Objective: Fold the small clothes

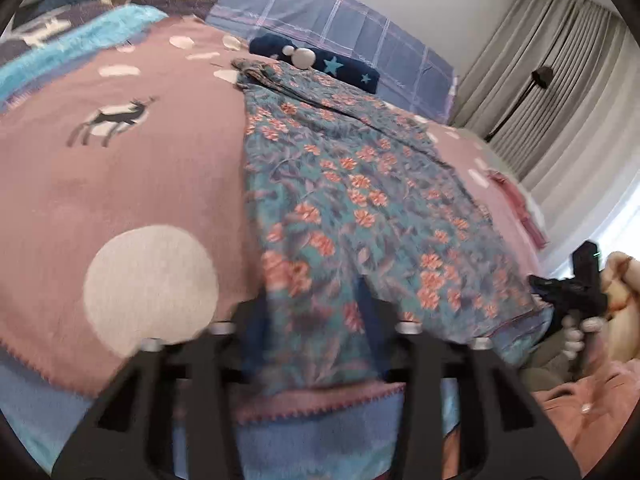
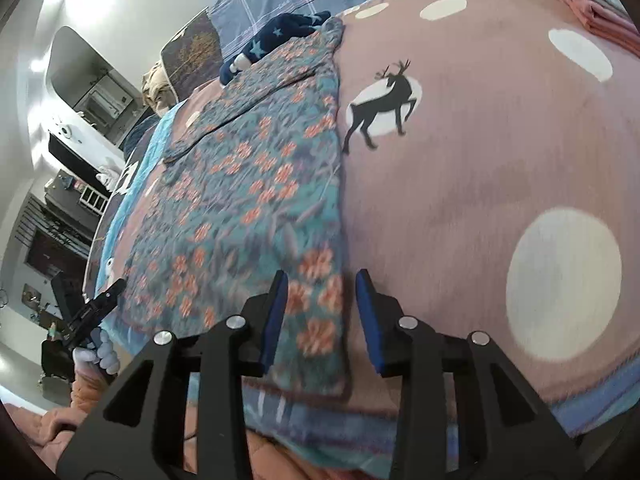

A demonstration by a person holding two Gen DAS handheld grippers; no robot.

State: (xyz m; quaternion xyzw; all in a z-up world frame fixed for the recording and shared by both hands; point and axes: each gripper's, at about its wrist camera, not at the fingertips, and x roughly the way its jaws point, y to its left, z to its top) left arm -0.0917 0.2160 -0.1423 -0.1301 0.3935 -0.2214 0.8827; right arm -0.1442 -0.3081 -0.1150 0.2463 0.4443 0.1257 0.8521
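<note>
Floral garment [image 1: 352,200] spread flat on a pink deer-print blanket [image 1: 132,184] covering the bed. Left gripper [image 1: 316,320] pinches its near hem; right gripper [image 2: 322,312], jaws parted, straddles the near corner without pressing it.

left gripper [image 1: 316,316] jaws close on near hem of floral garment [image 1: 352,200] | garment spread on pink blanket [image 1: 132,184] | right gripper [image 1: 568,292] at garment's right corner
</note>
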